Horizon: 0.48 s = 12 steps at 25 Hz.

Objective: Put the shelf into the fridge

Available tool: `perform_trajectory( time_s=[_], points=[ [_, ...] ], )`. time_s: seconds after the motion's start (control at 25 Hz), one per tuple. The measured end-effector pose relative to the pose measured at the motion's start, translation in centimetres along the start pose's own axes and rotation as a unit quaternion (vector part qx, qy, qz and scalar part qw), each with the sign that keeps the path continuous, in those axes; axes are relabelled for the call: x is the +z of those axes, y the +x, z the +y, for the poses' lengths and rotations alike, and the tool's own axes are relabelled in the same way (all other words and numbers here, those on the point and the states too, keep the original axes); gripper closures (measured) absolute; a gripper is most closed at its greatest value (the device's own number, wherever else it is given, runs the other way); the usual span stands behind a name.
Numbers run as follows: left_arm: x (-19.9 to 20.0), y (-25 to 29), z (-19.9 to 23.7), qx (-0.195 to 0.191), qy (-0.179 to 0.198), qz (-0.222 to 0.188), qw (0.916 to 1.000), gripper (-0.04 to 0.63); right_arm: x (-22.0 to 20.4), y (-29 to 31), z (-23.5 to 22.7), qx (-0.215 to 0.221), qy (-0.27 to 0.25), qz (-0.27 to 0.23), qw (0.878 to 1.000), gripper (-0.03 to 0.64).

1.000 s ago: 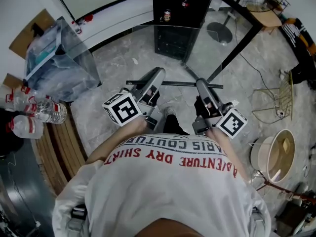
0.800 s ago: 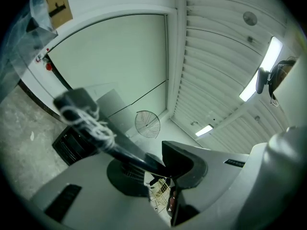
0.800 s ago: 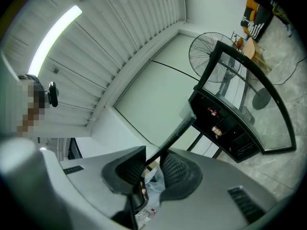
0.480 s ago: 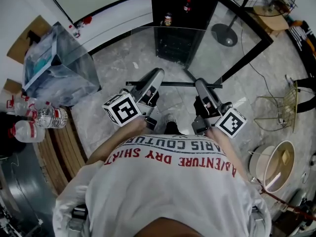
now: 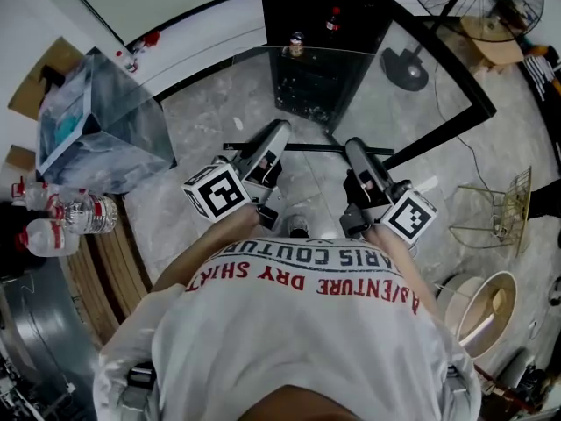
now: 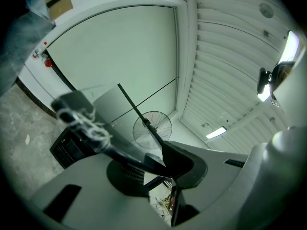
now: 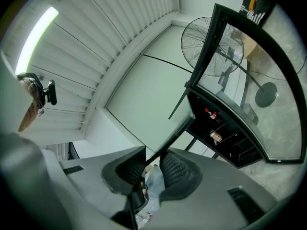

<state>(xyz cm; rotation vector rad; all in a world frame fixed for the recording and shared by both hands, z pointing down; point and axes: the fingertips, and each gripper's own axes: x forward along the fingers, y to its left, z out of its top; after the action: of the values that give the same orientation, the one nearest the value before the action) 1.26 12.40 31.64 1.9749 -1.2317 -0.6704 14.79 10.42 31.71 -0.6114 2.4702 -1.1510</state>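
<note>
Change: the fridge (image 5: pixel 324 7) is showing larger and nearer in the head view than a second ago, and the floor is sliding back under the person. The far edge of the shelf (image 5: pixel 308 148) is now crossing the fridge front in that view.
Meaning for the task: the carrying is, I judge, coming to its end. The shelf is not yet going inside, so lining it up with a free level is waiting as the next work.
Shelf place: it is hanging about level in the air, between the person and the open fridge.
Left tongs (image 5: pixel 279 135): clenching on the dark near rail of the shelf, toward its left end.
Right tongs (image 5: pixel 355 147): grasping the same near edge, with the ribbed pads (image 7: pixel 174 166) pressing on the glass from both sides.
Fridge door (image 5: pixel 421 86): standing open at the right.
Fridge content: a small bottle (image 5: pixel 331 20) is standing on an upper level, and a can (image 5: pixel 295 44) on a lower one.
Plastic bin (image 5: pixel 96 121): sitting at the left and holding something blue-green that I cannot name.
Tub (image 5: pixel 478 310): lying at the lower right; its content is not showing clearly.
</note>
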Motion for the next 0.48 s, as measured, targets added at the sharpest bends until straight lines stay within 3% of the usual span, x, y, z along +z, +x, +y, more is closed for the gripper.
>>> perform_trajectory(
  time_s=[0.48],
  points=[
    [2.4,6.1,2.8,0.018,0.005,-0.012,0.9998,0.488,4.4,4.7,-4.2,0.018,-0.007,0.019,1.000,0.529]
  ],
)
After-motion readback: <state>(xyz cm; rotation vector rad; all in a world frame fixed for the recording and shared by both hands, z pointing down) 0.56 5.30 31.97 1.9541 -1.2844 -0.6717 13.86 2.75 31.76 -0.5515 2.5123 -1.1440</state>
